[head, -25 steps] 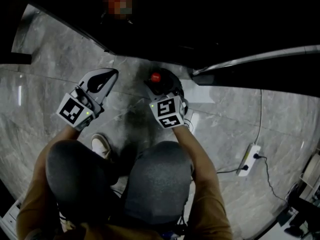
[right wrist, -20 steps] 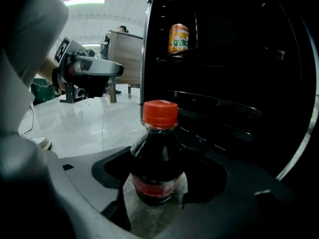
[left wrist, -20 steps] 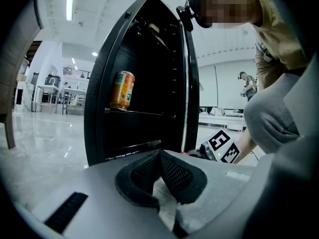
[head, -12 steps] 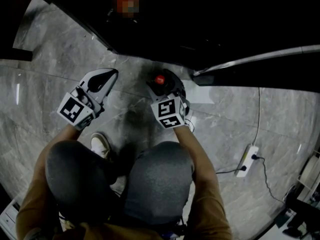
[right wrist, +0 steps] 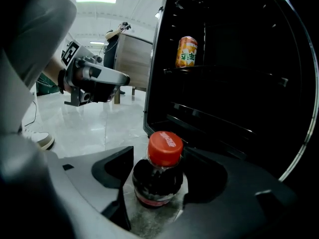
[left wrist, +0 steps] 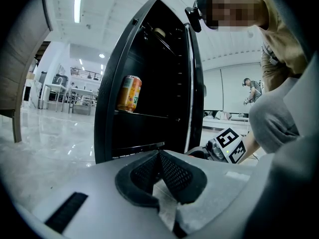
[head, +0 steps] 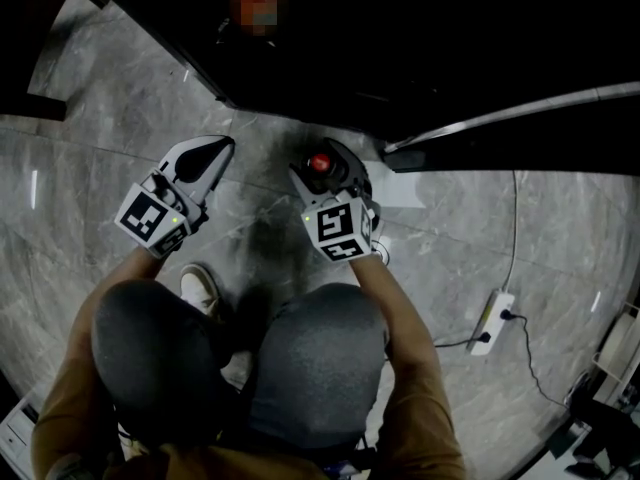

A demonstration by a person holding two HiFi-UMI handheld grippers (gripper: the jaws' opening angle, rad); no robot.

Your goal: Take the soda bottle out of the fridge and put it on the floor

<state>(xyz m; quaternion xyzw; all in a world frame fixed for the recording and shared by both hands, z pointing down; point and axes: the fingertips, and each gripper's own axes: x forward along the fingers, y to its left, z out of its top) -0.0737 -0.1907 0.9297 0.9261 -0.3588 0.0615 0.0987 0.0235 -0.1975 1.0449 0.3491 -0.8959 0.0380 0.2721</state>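
The soda bottle (right wrist: 158,179), dark with a red cap (head: 320,162), stands upright between the jaws of my right gripper (head: 325,176), which is shut on its body. It is just in front of the open black fridge (right wrist: 234,83), low over the grey marble floor (head: 90,178); whether its base touches the floor is hidden. My left gripper (head: 213,152) hangs to the left of it, shut with nothing in it, its mesh pads (left wrist: 172,171) meeting. The right gripper's marker cube (left wrist: 230,144) shows in the left gripper view.
An orange can (right wrist: 187,51) stands on a fridge shelf. The open fridge door's edge (head: 510,113) runs across the right. A white power strip (head: 496,320) with its cable lies at right. My shoe (head: 203,290) and knees are below the grippers.
My right gripper and the bottle have shifted slightly nearer to me and a little right. The left gripper has hardly moved.
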